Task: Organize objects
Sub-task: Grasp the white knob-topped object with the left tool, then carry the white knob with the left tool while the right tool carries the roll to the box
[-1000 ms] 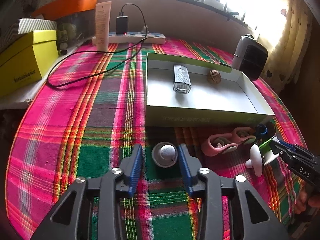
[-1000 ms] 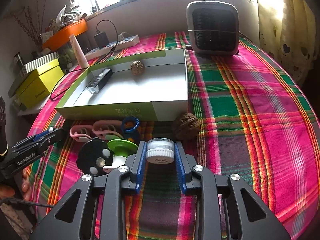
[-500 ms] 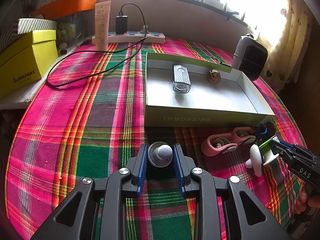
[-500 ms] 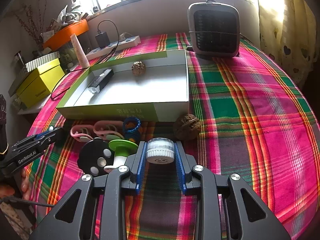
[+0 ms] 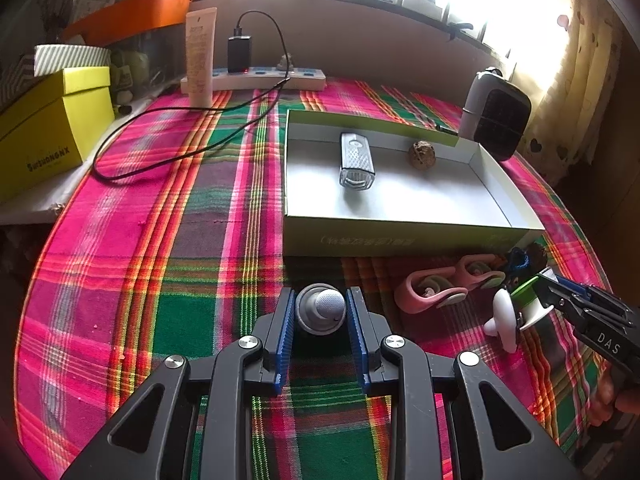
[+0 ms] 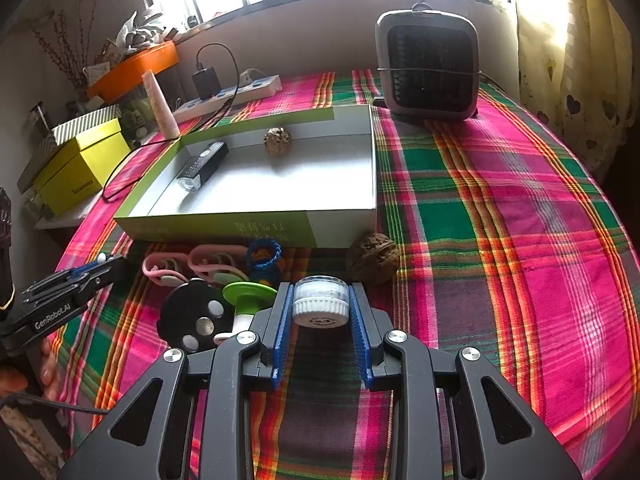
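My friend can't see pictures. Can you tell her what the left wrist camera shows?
The left gripper is shut on a small round grey gadget on a bright pink-and-green checked tablecloth. Behind it an open box holds a silver light and a walnut.

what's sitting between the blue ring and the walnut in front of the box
Nothing: in the right wrist view only bare plaid tablecloth lies between the blue ring and the walnut, just in front of the box.
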The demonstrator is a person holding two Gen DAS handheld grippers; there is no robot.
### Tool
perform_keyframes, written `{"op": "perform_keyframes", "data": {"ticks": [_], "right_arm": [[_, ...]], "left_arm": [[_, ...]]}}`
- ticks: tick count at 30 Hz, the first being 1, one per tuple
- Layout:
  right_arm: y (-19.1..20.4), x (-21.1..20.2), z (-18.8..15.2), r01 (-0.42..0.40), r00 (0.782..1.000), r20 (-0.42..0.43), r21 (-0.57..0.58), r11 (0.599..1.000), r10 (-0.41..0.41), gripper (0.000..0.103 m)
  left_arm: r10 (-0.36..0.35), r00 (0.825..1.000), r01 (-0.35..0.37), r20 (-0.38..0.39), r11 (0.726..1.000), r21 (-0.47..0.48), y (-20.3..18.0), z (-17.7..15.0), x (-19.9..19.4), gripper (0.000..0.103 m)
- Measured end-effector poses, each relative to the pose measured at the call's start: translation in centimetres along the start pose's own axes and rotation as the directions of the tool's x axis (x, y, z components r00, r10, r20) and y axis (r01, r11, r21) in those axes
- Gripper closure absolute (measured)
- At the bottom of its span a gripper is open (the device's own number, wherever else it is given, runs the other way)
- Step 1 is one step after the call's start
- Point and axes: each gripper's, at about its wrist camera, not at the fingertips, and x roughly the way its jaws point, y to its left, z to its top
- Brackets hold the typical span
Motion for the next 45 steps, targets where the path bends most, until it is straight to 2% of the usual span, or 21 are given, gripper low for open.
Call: {"op": "perform_keyframes", "data": {"ticks": [26,45], "right_arm": [[0.6,-1.4,1.2,-0.005,0.999,0.052,-0.030,1.000,0.006,0.074],[1.2,-1.5,4.1,-0.018,0.995,0.097,-0.066,0.998,0.024,0.074]], "left_arm": [[-0.028,0.998,0.024,0.053,0.997,0.076,-2.8,2.0,-1.8,0.079],[-0.070,0.995,0.063,0.066,0.992,0.113,-5.2,4.7,-0.9,0.079]]}}
